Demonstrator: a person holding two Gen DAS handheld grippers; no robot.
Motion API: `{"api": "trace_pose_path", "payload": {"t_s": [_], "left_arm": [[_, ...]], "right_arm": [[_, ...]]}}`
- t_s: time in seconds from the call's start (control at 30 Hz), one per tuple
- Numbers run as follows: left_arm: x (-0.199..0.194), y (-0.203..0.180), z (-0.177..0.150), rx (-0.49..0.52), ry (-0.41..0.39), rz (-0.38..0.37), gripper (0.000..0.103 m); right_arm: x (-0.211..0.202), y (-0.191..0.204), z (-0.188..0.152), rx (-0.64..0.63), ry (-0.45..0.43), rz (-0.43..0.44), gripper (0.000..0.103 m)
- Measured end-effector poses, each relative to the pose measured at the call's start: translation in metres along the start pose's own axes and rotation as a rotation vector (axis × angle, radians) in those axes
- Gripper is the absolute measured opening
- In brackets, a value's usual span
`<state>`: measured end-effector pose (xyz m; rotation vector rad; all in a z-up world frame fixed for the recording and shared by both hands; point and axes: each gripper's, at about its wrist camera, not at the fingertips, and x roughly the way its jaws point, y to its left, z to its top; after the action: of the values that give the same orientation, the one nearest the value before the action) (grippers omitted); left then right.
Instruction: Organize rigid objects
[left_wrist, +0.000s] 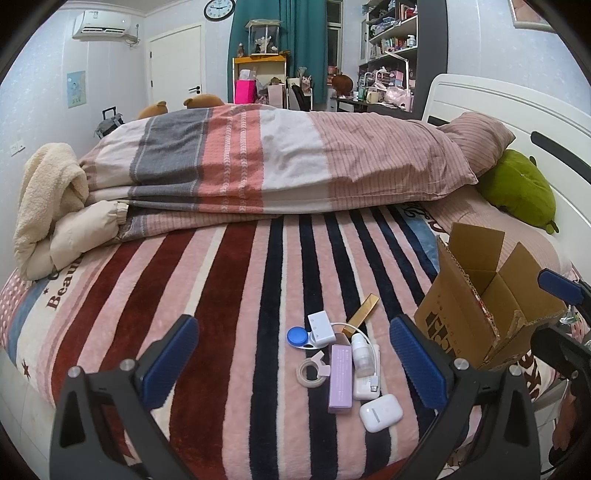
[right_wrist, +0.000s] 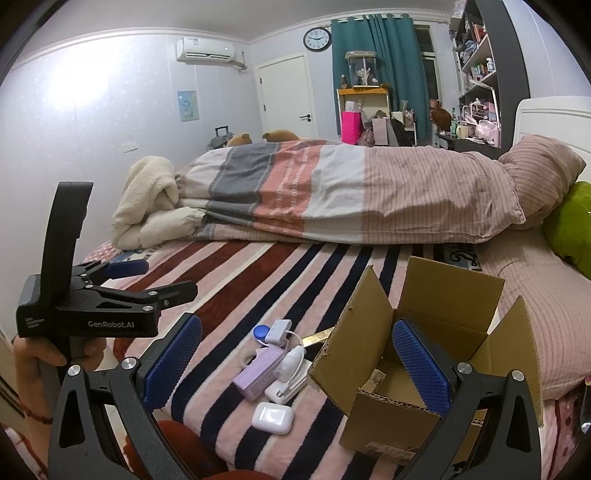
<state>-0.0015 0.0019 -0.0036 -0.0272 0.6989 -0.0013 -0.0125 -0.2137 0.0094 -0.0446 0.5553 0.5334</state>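
Both tongs, left (left_wrist: 293, 354) and right (right_wrist: 295, 363), gape empty; the earbud case (left_wrist: 381, 412) lies between the left's fingers.

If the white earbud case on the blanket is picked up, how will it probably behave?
The white earbud case looks rigid, so it should probably keep its shape. Its glossy, rounded shell may slip between the pads. It lies flat on the soft striped blanket, apart from the purple box, so a push would likely slide it rather than roll it.
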Motion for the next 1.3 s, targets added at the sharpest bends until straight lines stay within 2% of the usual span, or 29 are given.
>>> {"api": "trace_pose_path", "payload": {"t_s": [1.3], "left_arm": [[-0.0026,0.0014,0.0005,0.002,-0.007,-0.003,0.103]], "right_arm": [[-0.0027,-0.0003,0.0015,0.006,-0.001,0.001,0.103]]}}
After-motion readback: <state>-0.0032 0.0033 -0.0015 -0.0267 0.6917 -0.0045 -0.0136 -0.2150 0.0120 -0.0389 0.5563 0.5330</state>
